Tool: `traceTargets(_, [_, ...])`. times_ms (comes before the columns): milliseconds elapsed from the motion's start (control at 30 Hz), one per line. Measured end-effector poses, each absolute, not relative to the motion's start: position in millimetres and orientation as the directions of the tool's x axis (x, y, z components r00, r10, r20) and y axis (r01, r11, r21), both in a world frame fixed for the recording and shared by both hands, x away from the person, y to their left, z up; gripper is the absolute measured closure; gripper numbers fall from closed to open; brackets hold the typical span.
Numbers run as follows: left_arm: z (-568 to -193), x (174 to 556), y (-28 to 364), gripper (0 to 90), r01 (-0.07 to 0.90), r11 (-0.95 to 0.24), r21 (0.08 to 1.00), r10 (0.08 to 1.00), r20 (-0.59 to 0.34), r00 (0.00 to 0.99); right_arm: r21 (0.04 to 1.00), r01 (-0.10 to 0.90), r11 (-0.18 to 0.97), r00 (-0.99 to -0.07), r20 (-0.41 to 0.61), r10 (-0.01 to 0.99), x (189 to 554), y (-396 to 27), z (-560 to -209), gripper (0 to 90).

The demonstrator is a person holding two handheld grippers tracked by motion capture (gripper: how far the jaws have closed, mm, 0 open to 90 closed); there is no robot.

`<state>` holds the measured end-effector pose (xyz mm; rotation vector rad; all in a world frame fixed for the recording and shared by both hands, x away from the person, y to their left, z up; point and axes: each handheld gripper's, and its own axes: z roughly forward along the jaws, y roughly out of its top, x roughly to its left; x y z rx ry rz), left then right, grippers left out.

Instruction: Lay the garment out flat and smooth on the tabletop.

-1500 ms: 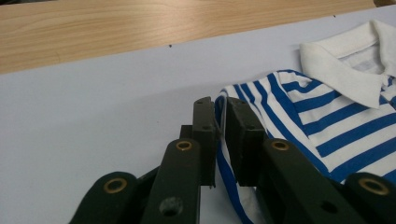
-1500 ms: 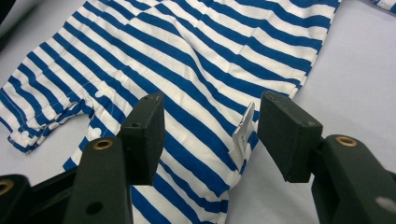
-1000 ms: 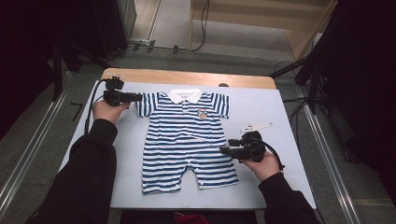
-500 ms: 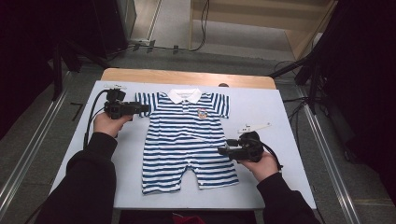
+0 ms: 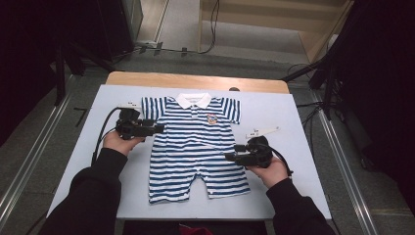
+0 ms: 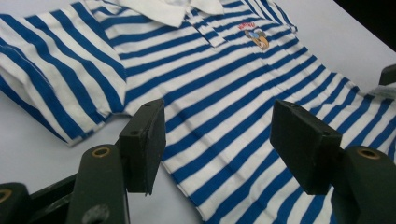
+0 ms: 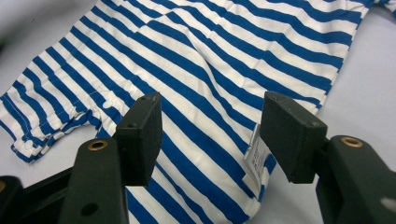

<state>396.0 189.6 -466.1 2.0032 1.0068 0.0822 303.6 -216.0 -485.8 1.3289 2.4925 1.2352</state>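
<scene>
Since the earlier frames the left gripper has slid from beside the sleeve down along the romper's left edge, its jaws opening as it went; the right gripper has hardly shifted.

High view: the romper lies flat, face up, collar away from the person, in the middle of the table. A small white tag lies on the bare top just beyond the right gripper, clear of the cloth. Cables trail from both grippers over the table. Nothing stands between either gripper and the romper. The left gripper's tips sit at the left side seam below the sleeve; the right gripper's tips sit at the right edge near the waist.

Left gripper view: the jaws stand wide apart and grip nothing. The romper spreads beyond and between them, its sleeve off to the left, the hem edge passing under the gap.

Right gripper view: these jaws are also parted and empty. The romper lies below them, and its white care label sits just against the right jaw's inner face.
</scene>
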Motion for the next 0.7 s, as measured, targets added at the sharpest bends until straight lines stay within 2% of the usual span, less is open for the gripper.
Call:
traceTargets(467, [-467.5,361.3,183.0,34.5,0.556,-0.336,0.76,0.618,-0.267,0.739,0.674,0.671,0.309,-0.627,0.294,0.721,304.1,-215.1,-486.5,37.1])
traceTargets(700, [-469.9,346.0,181.9,31.9,0.539,-0.344,0.769,0.639,-0.229,0.734,0.676,0.669,0.308,-0.626,0.29,0.724,303.9,-215.4,-486.2,36.9])
